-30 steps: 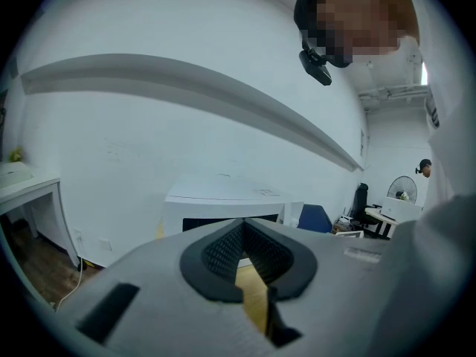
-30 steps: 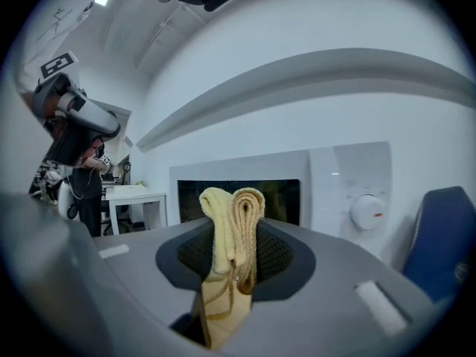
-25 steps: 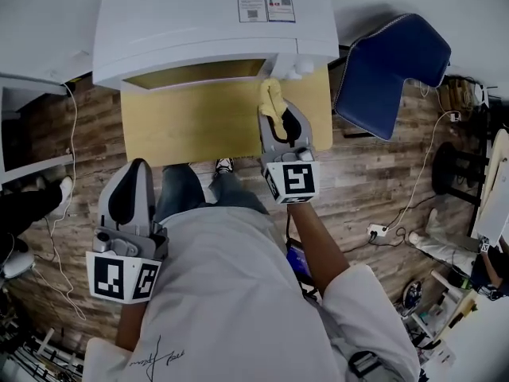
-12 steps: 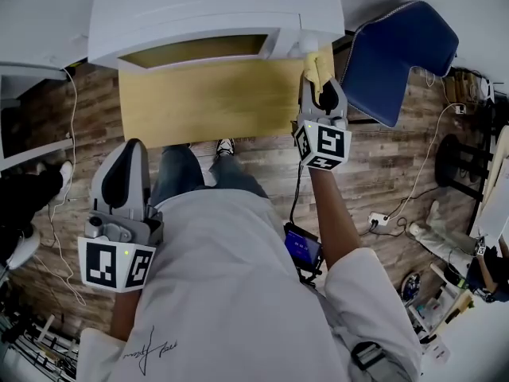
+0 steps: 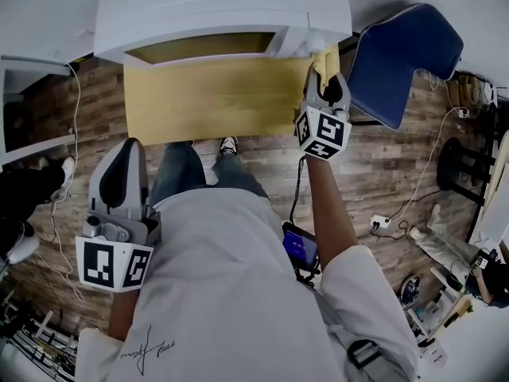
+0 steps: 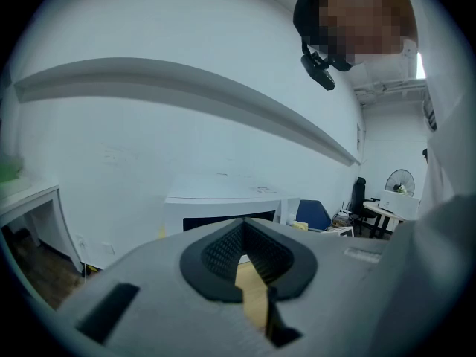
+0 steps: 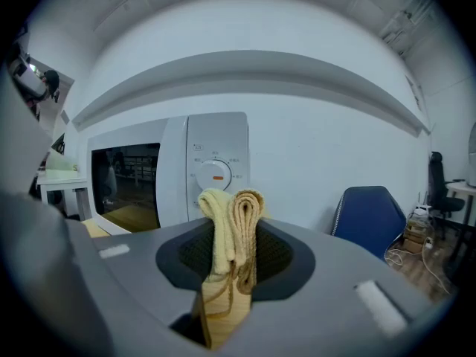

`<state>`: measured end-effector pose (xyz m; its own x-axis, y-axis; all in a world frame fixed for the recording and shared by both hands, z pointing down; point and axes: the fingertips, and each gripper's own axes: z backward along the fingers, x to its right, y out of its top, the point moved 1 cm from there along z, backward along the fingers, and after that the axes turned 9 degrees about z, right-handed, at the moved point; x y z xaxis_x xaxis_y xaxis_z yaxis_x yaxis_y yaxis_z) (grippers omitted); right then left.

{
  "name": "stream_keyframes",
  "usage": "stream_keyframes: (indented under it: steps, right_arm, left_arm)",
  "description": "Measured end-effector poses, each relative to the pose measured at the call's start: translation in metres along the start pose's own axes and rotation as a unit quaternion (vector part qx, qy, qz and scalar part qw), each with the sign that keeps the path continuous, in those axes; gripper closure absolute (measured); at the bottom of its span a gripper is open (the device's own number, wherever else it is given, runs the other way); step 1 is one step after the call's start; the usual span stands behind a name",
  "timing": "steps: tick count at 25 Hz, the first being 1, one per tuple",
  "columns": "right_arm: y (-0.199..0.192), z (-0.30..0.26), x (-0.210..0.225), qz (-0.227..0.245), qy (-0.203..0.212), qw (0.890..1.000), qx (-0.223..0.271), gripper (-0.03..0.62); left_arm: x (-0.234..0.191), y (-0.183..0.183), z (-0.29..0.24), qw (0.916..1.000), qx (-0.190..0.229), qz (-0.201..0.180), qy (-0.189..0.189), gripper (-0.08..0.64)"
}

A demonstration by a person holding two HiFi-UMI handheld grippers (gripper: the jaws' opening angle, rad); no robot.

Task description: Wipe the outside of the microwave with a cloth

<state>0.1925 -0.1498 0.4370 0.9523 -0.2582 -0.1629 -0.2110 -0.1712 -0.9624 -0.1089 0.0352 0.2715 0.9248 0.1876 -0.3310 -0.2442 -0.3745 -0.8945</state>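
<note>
Your right gripper [image 7: 234, 253] clamps the cloth [image 7: 232, 218], with the microwave [image 7: 216, 151] just beyond its jaws. The wiping pass looks due next, so press forward onto that front. Your left gripper [image 6: 244, 253] sits closed and empty.

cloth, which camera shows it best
The right gripper view: the folded yellow cloth stands in the middle, clamped between the jaws. The head view shows only its tip past the right gripper. The left gripper view doesn't show it clearly.

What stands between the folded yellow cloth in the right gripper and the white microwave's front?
Nothing visible. The right gripper holds the folded yellow cloth facing the white microwave, with only air between.
</note>
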Motion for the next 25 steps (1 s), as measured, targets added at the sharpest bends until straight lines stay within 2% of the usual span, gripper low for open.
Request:
stream_keyframes:
  steps: [10, 15, 19, 25]
  right_arm:
    - [0.002, 0.000, -0.025, -0.033, -0.029, 0.999, 0.005, 0.474]
    - [0.007, 0.001, -0.038, -0.045, -0.029, 0.999, 0.012, 0.476]
    - [0.012, 0.002, -0.060, -0.062, -0.010, 0.998, 0.016, 0.476]
    - [0.011, 0.002, -0.063, -0.096, -0.023, 0.995, 0.012, 0.476]
  left_arm:
    - [0.001, -0.006, -0.005, 0.9999, -0.007, 0.005, -0.007, 0.566]
    - [0.002, -0.008, -0.009, 0.9999, -0.010, 0.007, -0.011, 0.566]
    - [0.002, -0.007, -0.009, 0.9999, -0.010, 0.007, -0.011, 0.566]
    - [-0.002, -0.007, -0.006, 0.9999, -0.007, 0.011, -0.004, 0.566]
